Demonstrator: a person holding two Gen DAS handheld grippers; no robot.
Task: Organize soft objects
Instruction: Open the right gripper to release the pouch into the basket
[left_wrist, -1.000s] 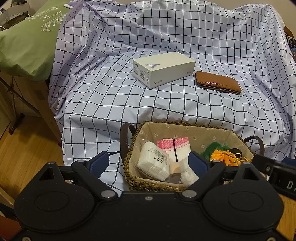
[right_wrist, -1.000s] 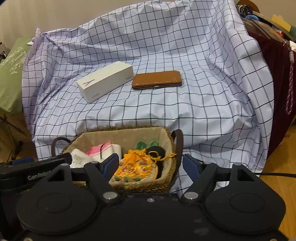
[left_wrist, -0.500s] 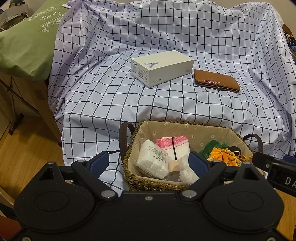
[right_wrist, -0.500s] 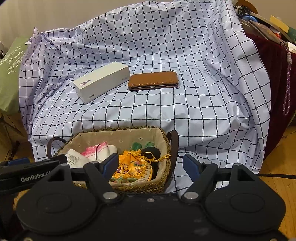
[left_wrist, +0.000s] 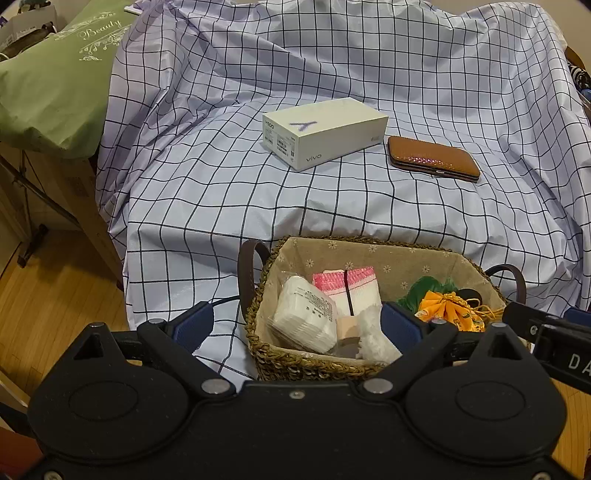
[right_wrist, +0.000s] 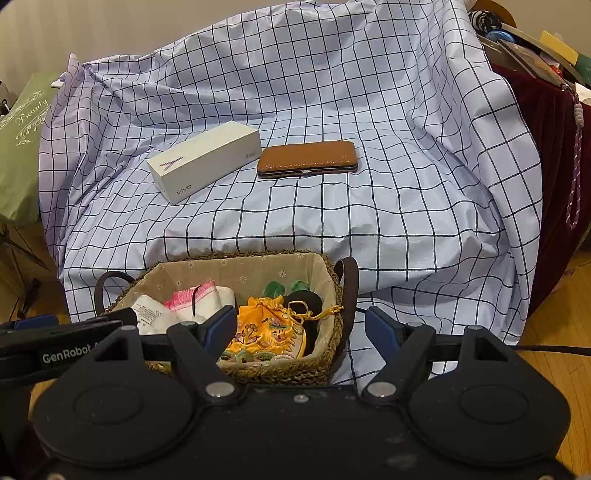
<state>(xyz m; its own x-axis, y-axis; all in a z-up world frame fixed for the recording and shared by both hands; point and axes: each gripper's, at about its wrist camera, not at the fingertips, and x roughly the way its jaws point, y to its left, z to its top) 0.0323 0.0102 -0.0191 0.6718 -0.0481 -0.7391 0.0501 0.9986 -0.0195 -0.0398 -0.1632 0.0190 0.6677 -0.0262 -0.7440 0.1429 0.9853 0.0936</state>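
Inside basket (left_wrist: 369, 249): cotton pads (left_wrist: 306, 314), yellow pouch (right_wrist: 269, 330); both grippers spread, left (left_wrist: 295, 325) widening.

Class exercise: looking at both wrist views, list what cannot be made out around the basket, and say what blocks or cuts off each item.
- Basket near wall, both views: hidden behind the gripper bodies.
- Green item, left view: mostly covered by the orange pouch; what it is stays unclear.
- Black item, right view: tucked behind the pouch, unidentifiable.
- Print on the white pack, left view: too small to read.
- What lies under the checked sheet: fully draped.
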